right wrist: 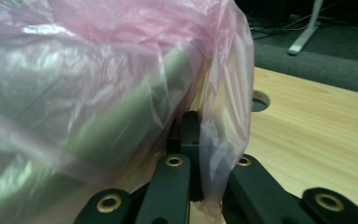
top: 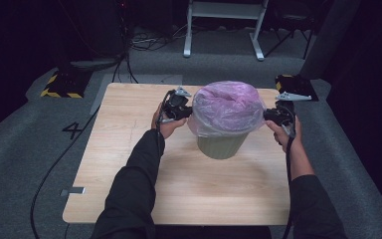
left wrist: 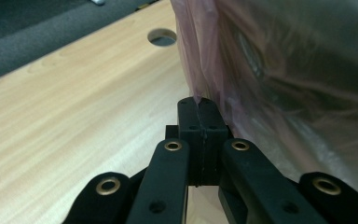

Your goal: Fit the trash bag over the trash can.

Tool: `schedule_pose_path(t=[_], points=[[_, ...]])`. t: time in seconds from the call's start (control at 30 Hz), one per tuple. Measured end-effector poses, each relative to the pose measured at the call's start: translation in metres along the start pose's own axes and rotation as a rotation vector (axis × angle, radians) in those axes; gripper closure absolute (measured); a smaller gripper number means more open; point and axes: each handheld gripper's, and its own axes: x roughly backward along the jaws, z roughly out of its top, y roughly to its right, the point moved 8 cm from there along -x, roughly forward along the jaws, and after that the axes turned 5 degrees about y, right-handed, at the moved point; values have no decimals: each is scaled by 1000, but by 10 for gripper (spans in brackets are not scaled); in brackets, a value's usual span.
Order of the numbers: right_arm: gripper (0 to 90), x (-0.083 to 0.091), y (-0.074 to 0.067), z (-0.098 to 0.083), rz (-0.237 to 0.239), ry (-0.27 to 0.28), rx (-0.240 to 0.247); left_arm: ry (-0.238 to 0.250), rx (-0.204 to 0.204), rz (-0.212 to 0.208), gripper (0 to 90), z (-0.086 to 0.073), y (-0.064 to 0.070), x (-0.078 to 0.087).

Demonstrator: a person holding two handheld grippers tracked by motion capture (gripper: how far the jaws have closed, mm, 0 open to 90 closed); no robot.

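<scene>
A pale green bin point(top: 222, 147) stands mid-table with a thin pink plastic bag point(top: 226, 107) pulled over its mouth and hanging down its sides. My left gripper point(top: 189, 113) is at the bag's left side, and my right gripper point(top: 266, 115) is at its right side. In the left gripper view the jaws point(left wrist: 198, 105) are pressed together with the bag's edge point(left wrist: 284, 70) pinched at their tip. In the right gripper view the jaws point(right wrist: 191, 121) are shut too, and a fold of the bag point(right wrist: 98, 70) drapes over them. The green bin wall point(right wrist: 135, 121) shows through the film.
The light wooden table point(top: 129, 149) has a round cable hole point(left wrist: 162, 37) near the bin, which the right gripper view shows as the same kind of hole point(right wrist: 260, 101). Grey carpet surrounds the table. White frame legs point(top: 186, 47) and cables lie on the floor beyond.
</scene>
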Motion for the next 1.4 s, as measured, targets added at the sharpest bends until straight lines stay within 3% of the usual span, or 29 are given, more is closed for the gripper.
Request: schedule_pose_path(t=[0.2, 0.27, 0.47, 0.7, 0.87, 0.93, 1.03, 1.13, 1.2, 1.27, 1.33, 1.4], points=[[900, 2, -9, -10, 41, -3, 1, -26, -13, -12, 900, -15, 3, 6], [900, 3, -12, -11, 54, -5, 3, -30, -4, -38, 899, -18, 4, 8], [900, 6, -21, -16, 86, -20, 25, -54, -46, -45, 899, -28, 12, 15], [900, 2, -18, -21, 52, -25, 23, -68, -5, -31, 900, -36, 4, 9], [900, -1, -13, -21, 20, -22, 23, -77, 19, 4, 899, -38, -4, 0], [893, -1, -9, -21, -4, -12, 15, -86, 30, -6, 899, -38, -5, -3], [834, 0, -3, -19, -57, 19, -5, -100, 23, 1, 899, -40, -5, -8], [801, 1, -2, -19, -65, 31, -5, -99, 36, 4, 899, -41, -2, -10], [722, 2, -3, -20, -61, 25, 3, -92, 20, 33, 897, -41, -5, -6], [598, 5, -3, -20, -53, 26, 15, -77, 25, 50, 666, -40, -6, 0], [573, 12, -4, -18, -41, 33, 32, -35, 10, 44, 592, -38, -5, 9], [499, 19, -2, -17, -54, 31, 60, -16, 8, 73, 468, -37, -9, 19]])
